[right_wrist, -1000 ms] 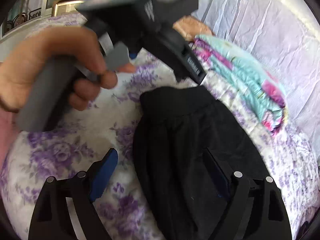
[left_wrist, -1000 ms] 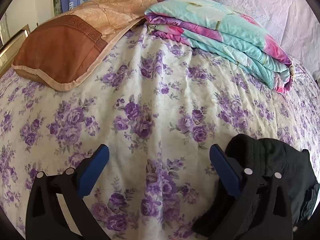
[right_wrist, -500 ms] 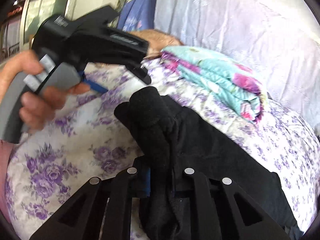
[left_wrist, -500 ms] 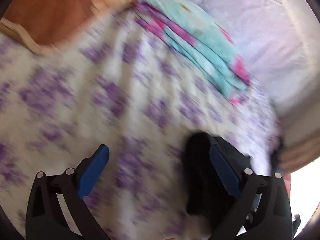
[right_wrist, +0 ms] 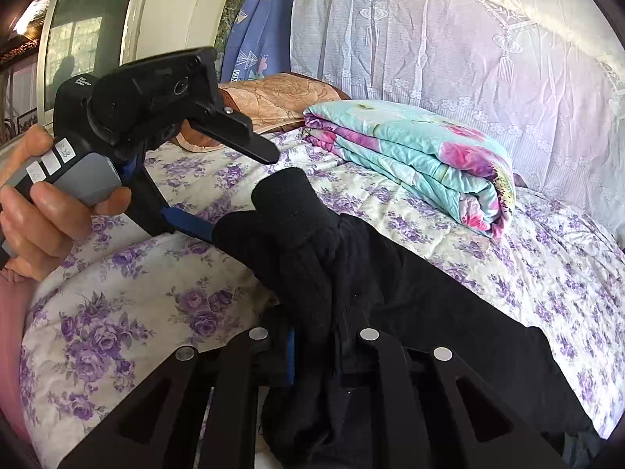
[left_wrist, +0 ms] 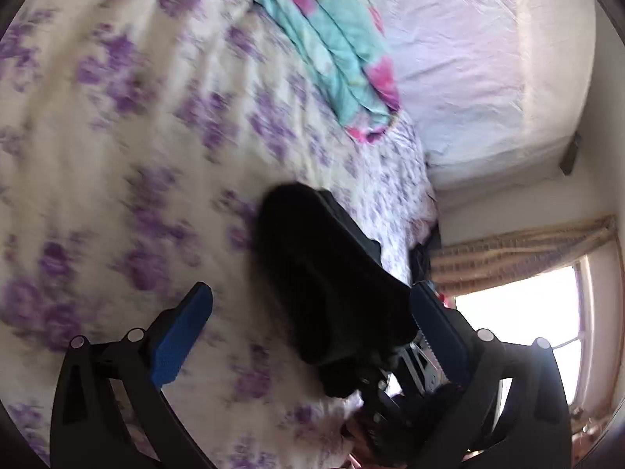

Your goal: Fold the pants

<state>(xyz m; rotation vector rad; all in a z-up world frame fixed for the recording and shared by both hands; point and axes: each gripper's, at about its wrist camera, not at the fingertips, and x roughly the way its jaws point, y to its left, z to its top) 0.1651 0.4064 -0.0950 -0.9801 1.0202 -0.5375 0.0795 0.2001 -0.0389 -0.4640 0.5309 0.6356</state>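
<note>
Over at the left edge of the right wrist view, a hand (right_wrist: 43, 211) is being seen wrapped around the grey handle of the left gripper (right_wrist: 234, 191), whose blue pad is being brought right up against the bunched end of the black pants (right_wrist: 410, 293). So the big change: a second ago this tool was being held up above the pants, and now it's being tipped down to their lifted end.

Toward the middle of that same view, the pants are being pinched between the pads of the right gripper (right_wrist: 314, 351) at lower centre. Those jaws have just been closing from wide to a narrow squeeze, with a thick fold of fabric caught between them, and the rest of the pants is being left trailing to the lower right across the floral bedsheet (right_wrist: 547, 273).

Moving to the left wrist view, which is pretty blurry, the left gripper (left_wrist: 312, 336) is being shown spread wide, with the dark bundle sitting between the pads near the right one, not being squeezed yet. Guessing the fold itself is only just being started here, since one end is being gripped and the second grip isn't made.
</note>
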